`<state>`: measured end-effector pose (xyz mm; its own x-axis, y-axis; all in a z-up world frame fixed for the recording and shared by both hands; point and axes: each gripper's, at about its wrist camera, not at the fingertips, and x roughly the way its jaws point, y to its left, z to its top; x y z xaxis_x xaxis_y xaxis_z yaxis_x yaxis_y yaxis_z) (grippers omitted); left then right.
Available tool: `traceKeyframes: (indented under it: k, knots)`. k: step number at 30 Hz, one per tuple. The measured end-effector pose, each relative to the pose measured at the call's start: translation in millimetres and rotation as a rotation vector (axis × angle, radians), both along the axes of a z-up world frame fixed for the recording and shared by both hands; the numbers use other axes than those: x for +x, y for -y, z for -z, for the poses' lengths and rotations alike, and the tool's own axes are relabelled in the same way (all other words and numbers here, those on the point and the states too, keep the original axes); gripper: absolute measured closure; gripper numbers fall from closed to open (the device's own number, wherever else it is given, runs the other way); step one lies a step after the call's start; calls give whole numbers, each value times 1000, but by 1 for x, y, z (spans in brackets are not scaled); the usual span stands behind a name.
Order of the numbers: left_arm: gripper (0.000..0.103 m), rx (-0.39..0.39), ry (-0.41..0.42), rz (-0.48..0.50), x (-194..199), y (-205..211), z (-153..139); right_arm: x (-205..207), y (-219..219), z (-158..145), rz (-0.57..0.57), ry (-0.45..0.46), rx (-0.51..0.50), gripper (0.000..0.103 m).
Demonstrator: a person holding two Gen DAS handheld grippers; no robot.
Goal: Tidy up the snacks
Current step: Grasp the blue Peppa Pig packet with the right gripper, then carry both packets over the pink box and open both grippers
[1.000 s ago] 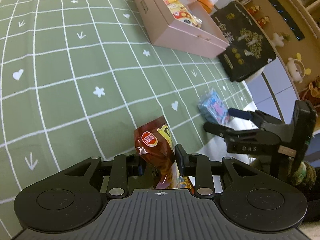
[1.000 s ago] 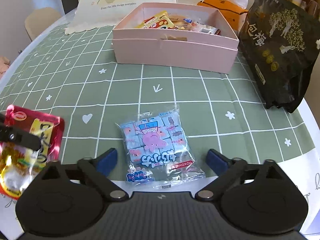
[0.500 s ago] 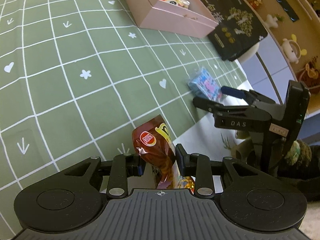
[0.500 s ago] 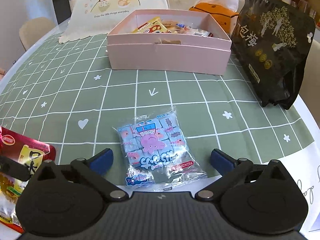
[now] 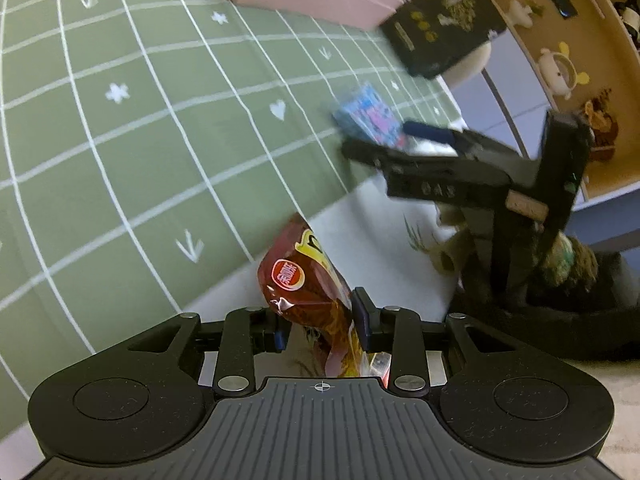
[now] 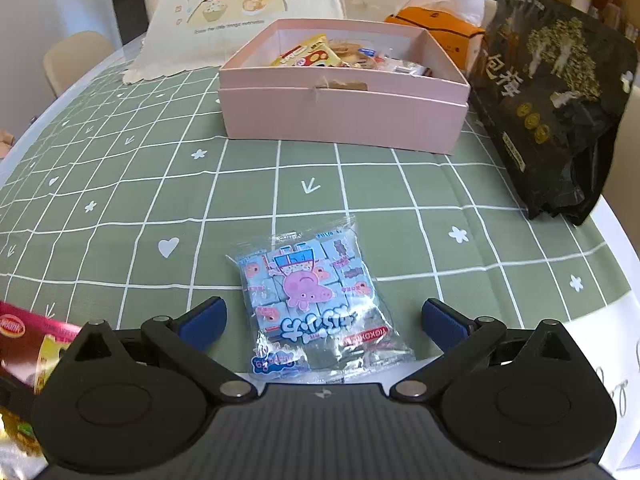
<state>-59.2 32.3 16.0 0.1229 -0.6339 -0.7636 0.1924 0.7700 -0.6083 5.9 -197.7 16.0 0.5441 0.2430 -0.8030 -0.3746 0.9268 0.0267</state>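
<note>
My left gripper (image 5: 320, 322) is shut on a red and yellow snack packet (image 5: 308, 284) and holds it above the table's near edge; the packet also shows at the left of the right wrist view (image 6: 24, 340). My right gripper (image 6: 322, 320) is open, its blue-tipped fingers (image 6: 200, 318) on either side of a blue snack pack with a pink pig (image 6: 312, 296) lying flat on the green cloth. It also shows in the left wrist view (image 5: 404, 142), beside the blue pack (image 5: 368, 114). A pink box (image 6: 340, 108) holding several snacks stands further back.
A large black bag (image 6: 552, 120) leans at the right. An orange tissue box (image 6: 436, 28) and a cream cartoon bag (image 6: 236, 16) stand behind the pink box. The green grid tablecloth (image 6: 120, 200) covers the table; its white edge (image 5: 360, 232) is near.
My left gripper has pulled back and lifted with the red packet, away from the pink box. My right gripper has also drawn back a little and stays open around the blue pack.
</note>
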Motion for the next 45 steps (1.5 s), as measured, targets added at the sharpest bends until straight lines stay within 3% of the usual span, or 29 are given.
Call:
traceKeyframes:
  k: [5,10,17,24,30,35,40,45]
  knots:
    - [66,8,1,25,-7,9,0,3,-2,0,-9,-3,-3,0]
    - [68,38,51,-58,-4,7,-4,-1,-1,-3,-24,3,4,7]
    - [71,-30,53,-166,22,8,4,8,-10,-5,-31,-5,1,13]
    - [70,26,141,-238,40,18,-3,-2,-9,-7,-59,3,3,22]
    - [70,-28,116,-307,64,15,4,-7,-6,-6,-67,17,8,22]
    - [76,-65,78,-281,75,20,10,-9,-5,-5,-77,21,8,22]
    - [76,-31,74,-215,74,29,6,-7,-5,-6,-89,10,6,22]
    - [77,-4,72,-214,73,30,5,-1,-1,-12,-78,-17,11,42]
